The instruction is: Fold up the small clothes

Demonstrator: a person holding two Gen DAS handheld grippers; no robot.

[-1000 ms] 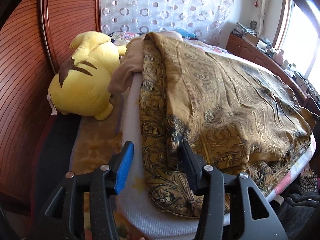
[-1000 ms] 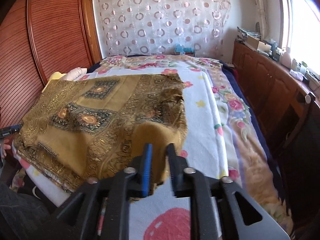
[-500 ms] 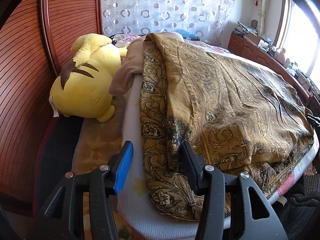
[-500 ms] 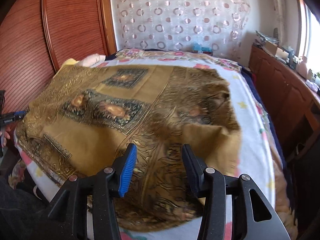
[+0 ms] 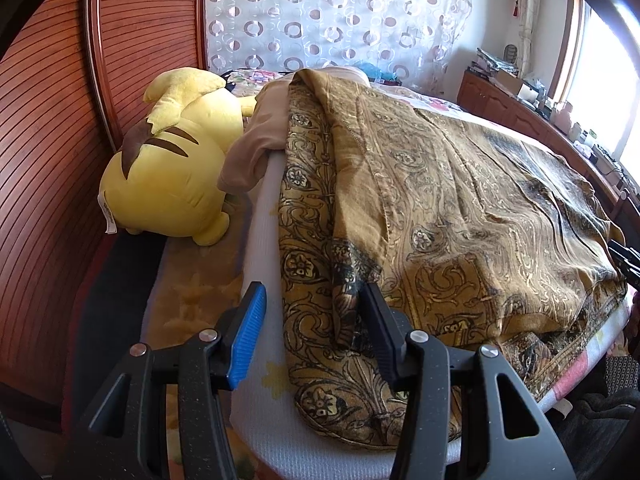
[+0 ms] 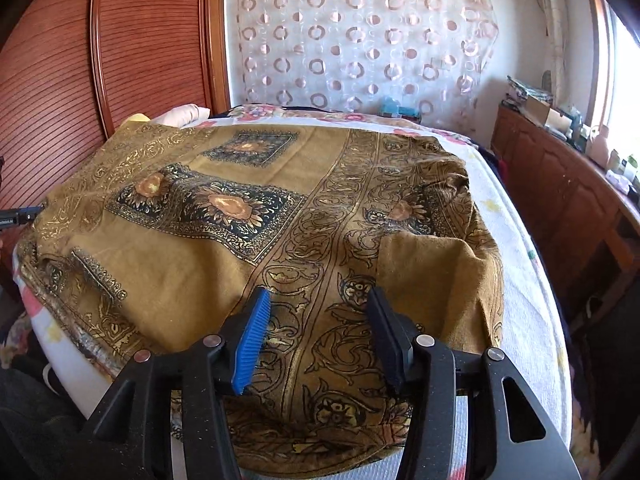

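Observation:
A gold-brown patterned cloth (image 5: 440, 208) lies folded over on the bed; it also shows in the right wrist view (image 6: 280, 220). My left gripper (image 5: 314, 316) is open, low at the cloth's near left edge, its right finger touching the fabric. My right gripper (image 6: 318, 320) is open and empty, just above the cloth's near folded edge. A folded-over flap (image 6: 436, 264) lies at the right side. The tip of the other gripper shows at each view's edge (image 5: 624, 256) (image 6: 18, 216).
A yellow plush toy (image 5: 172, 160) lies left of the cloth against a red-brown wooden wardrobe (image 5: 52, 120). A beige garment (image 5: 256, 136) hangs beside it. A white towel (image 6: 520, 272) covers the bed. A wooden cabinet (image 6: 568, 200) runs along the right.
My right gripper opened, let go of the cloth flap and moved left over the cloth. The flap now lies folded on the cloth. My left gripper has hardly moved.

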